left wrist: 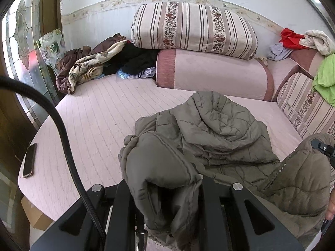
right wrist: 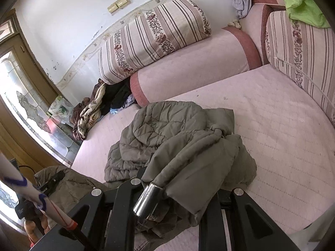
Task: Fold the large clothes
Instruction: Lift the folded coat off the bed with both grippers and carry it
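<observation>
- Between the two claws, on the pink quilted bed (left wrist: 100, 125), lies the olive quilted jacket (left wrist: 219, 129), its bulk heaped ahead of both and its near edge lifted off the bed at two spots.
- Left claw (left wrist: 167, 198): clamped on a padded fold of the jacket, which rises out of the jaws and droops over them.
- Right claw (right wrist: 173, 190): pinching another stretch of the jacket, with a shiny metal cylinder (right wrist: 146, 200) poking out beside the cloth; what it is I cannot tell.
- Long axis: the held edge seems to run from one claw to the other, so both hands look equally near; the crumpled mass lies forward.
- Look: puffy, diamond-stitched, creased, bunched with no clear sleeve or hem showing.
- Farther out: striped bolsters (left wrist: 192, 27) against the wall, a phone (left wrist: 29, 161) at the bed's left edge.
</observation>
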Demonstrator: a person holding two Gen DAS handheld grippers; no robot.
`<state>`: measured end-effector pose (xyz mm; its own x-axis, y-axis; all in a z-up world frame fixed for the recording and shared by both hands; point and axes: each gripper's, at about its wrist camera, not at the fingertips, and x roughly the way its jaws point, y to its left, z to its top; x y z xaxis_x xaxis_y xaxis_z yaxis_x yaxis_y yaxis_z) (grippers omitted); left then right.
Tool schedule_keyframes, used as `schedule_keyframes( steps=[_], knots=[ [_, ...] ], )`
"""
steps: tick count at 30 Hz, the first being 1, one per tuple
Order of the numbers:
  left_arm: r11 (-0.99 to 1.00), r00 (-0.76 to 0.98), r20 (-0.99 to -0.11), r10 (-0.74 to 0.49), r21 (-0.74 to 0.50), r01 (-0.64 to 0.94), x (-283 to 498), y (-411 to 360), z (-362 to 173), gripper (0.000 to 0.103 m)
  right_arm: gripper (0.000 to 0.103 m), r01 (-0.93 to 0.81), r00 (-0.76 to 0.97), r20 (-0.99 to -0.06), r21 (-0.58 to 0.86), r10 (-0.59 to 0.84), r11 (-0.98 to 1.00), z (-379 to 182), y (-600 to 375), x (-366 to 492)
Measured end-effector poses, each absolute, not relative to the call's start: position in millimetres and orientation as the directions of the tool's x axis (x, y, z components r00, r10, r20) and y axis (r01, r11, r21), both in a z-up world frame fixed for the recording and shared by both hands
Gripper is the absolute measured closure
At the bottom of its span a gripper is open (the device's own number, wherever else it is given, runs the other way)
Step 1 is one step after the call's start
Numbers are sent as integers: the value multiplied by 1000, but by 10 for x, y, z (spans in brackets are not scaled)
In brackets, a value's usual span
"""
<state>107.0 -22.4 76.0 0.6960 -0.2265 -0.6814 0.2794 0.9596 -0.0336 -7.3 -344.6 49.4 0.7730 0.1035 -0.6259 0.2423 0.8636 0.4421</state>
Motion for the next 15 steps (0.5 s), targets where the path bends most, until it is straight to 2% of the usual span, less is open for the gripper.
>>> schedule_keyframes(
  steps=[15],
  knots=[
    [966,700,-686,-197,-14,258,1656,-456,803,87,84,281,763,-641,439,79,854,473,-3685,525]
  ],
)
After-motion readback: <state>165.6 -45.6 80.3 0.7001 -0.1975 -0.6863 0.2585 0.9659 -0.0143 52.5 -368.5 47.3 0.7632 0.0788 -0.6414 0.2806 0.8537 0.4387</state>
